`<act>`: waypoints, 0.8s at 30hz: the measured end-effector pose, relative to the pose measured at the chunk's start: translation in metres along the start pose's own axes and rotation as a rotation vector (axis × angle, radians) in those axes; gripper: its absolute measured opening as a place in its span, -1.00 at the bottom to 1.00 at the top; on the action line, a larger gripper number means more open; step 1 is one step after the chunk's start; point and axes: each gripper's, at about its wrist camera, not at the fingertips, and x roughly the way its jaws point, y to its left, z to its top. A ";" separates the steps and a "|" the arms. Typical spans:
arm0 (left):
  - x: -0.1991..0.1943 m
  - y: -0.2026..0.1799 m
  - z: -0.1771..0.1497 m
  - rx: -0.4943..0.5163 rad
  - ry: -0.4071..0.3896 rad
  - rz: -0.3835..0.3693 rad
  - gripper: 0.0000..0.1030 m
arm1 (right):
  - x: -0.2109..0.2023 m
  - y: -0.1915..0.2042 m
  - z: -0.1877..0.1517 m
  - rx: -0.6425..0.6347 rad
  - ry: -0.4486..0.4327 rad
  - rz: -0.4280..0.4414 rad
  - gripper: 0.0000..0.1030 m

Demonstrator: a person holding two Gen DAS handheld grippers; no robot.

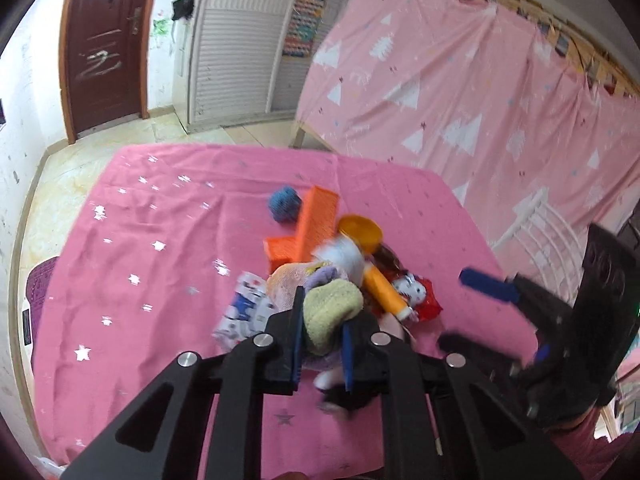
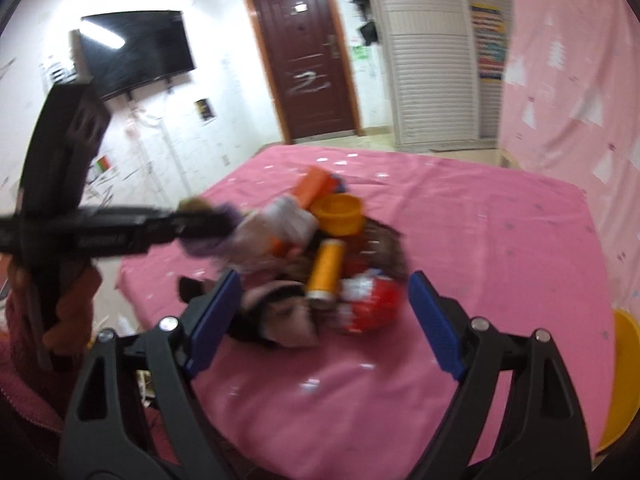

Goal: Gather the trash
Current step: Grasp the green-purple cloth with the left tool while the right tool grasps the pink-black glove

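Note:
A heap of things lies mid-table on the pink cloth (image 1: 132, 248): an orange plastic basket (image 1: 308, 228), a yellow cup (image 1: 360, 232), an orange spool (image 1: 386, 290), a red-white wrapper (image 1: 420, 296), a blue-white packet (image 1: 244, 312) and a blue ball (image 1: 285, 204). My left gripper (image 1: 322, 336) is shut on a bundle of soft cloth, yellow-green and lilac (image 1: 330, 312), above the heap. My right gripper (image 2: 324, 320) is open over the near side of the heap, with the red wrapper (image 2: 372, 304) and a dark cloth (image 2: 276, 320) between its fingers. It also shows in the left wrist view (image 1: 492, 312).
A pink curtain (image 1: 460, 80) hangs on the right with a white chair (image 1: 540, 236) before it. A brown door (image 2: 304, 60), a louvred wardrobe (image 2: 432, 60) and a wall TV (image 2: 136, 48) stand beyond. A yellow bin (image 2: 620, 376) sits at the table's right edge.

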 end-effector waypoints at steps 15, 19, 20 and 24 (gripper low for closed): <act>-0.031 0.037 -0.002 -0.064 -0.064 -0.040 -0.83 | 0.043 0.057 -0.011 -0.118 0.161 0.006 0.80; -0.029 0.042 -0.004 -0.075 -0.062 -0.056 -0.83 | 0.056 0.063 -0.014 -0.118 0.199 0.007 0.79; -0.029 0.042 -0.004 -0.075 -0.062 -0.058 -0.83 | 0.058 0.063 -0.013 -0.117 0.204 0.007 0.71; -0.029 0.043 -0.005 -0.075 -0.059 -0.067 -0.83 | 0.059 0.073 -0.013 -0.118 0.213 0.058 -0.13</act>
